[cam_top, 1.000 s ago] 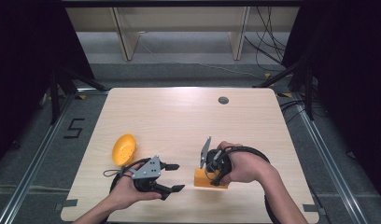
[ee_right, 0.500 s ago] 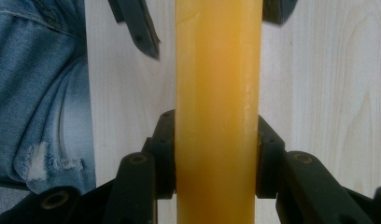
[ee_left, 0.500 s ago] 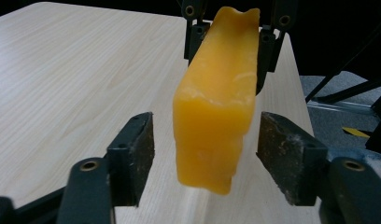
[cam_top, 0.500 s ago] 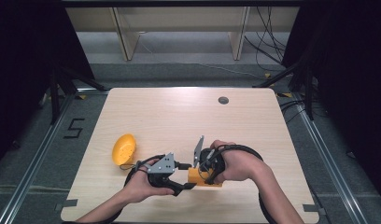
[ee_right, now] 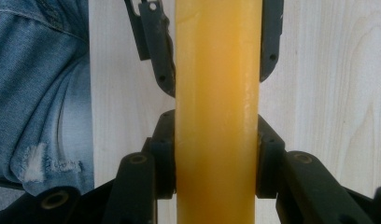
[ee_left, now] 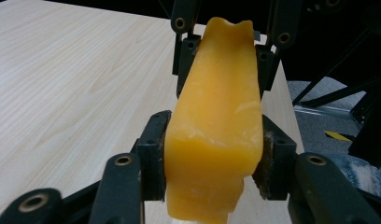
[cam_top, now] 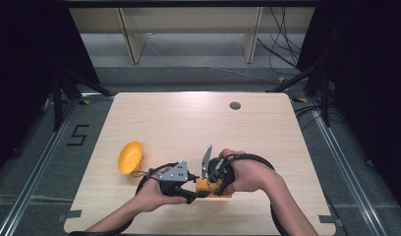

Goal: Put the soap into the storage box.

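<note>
Left gripper [cam_top: 192, 189] now at yellow block [cam_top: 208, 187].

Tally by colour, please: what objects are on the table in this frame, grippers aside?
Orange-yellow block, held between both grippers' jaws: 1
Orange-yellow bowl, on the table left of the hands: 1
Dark round disc, near the table's far edge: 1
Total: 3
</note>
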{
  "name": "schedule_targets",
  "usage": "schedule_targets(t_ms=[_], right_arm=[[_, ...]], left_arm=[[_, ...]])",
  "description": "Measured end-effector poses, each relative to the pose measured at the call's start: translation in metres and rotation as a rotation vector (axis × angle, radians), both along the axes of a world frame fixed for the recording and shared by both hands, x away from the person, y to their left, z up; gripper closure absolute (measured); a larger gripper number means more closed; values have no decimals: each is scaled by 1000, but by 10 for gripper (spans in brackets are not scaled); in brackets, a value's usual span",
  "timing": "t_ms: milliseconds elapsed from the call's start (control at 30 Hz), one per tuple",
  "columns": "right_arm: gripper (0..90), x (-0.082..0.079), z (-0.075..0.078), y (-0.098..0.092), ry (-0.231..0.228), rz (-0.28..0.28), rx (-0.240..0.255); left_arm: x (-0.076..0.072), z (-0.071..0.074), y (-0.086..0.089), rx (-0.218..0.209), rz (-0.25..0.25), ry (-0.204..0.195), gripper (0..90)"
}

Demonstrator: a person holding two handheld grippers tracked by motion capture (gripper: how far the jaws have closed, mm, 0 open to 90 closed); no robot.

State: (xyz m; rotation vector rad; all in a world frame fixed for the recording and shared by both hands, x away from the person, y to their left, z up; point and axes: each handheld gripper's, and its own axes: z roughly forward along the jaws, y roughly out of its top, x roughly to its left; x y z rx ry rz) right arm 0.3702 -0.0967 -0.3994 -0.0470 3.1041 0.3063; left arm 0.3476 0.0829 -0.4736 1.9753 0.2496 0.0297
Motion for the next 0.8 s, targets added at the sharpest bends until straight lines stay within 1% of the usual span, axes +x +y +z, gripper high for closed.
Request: schedule_targets(t_ms=[33, 67, 100, 133, 167, 200, 233, 267, 300, 333, 367, 400, 433, 467, 500, 533, 567, 600, 633, 667, 700, 733, 767, 800], right_arm=[[616, -1, 0, 0, 1, -6, -6], [616, -3, 1, 0, 4, -38, -22], [616, -3, 1, 0, 4, -38, -22], [616, -3, -1, 1, -7, -13, -24], [616, -4, -1, 2, -2, -3, -25], [616, -4, -1, 2, -2, -3, -25], [615, -7, 0, 2, -2, -35, -37], [610, -8, 0, 1, 12, -60, -55], [610, -8, 0, 1, 12, -60, -55], [605, -4, -2, 0, -5, 10, -19], [604, -4, -2, 0, -1, 19, -14], [603, -4, -3, 0, 5, 16, -15], [603, -2, -4, 1, 3, 49, -2], [602, -2, -4, 1, 7, 51, 1], [599, -3, -4, 1, 10, 47, 2], [593, -3, -3, 1, 12, 33, -1], [581, -6, -1, 0, 14, -18, -7], [555, -3, -1, 0, 6, 17, 28], [519, -4, 1, -2, -1, -4, 37], [484, -5, 4, -4, 7, -49, 38], [448, -8, 8, -6, 10, -99, 38], [419, -6, 9, -9, -8, -89, 71], [403, -5, 11, -11, -7, -85, 86], [384, -6, 13, -15, -19, -103, 93]], left_arm=[[-1, -1, 0, -1, 6, 9, 537], [-1, -1, 0, -1, 6, 9, 540], [0, -1, -1, -2, -6, 10, 540], [1, -1, -1, 14, -29, -8, 550], [0, -2, -1, 6, -20, 7, 554], [0, -2, -1, 6, -20, 7, 560], [-1, -2, 0, 8, -26, -5, 560], [-2, -1, 0, 8, -37, -22, 583], [-2, -1, 0, 8, -37, -22, 592], [-4, 0, 1, 17, -43, -29, 595], [-5, 1, 2, 30, -43, -36, 598], [-5, 1, 2, 30, -43, -36, 599], [-6, 1, 2, 33, -52, -30, 600], [-7, 0, 2, 12, -50, -21, 600], [-8, 0, 2, 13, -39, -26, 600], [-9, 0, 3, 16, -28, -33, 601], [-9, 0, 3, 16, -28, -33, 601], [-9, 0, 3, 20, -19, -36, 601], [-9, 0, 4, 30, -13, -40, 602], [-9, 0, 4, 30, -13, -40, 602], [-9, -2, 6, 34, 8, -35, 602], [-9, -2, 7, 33, 21, -40, 602], [-9, -2, 7, 33, 21, -40, 602], [-9, -2, 9, 35, 34, -43, 602]])
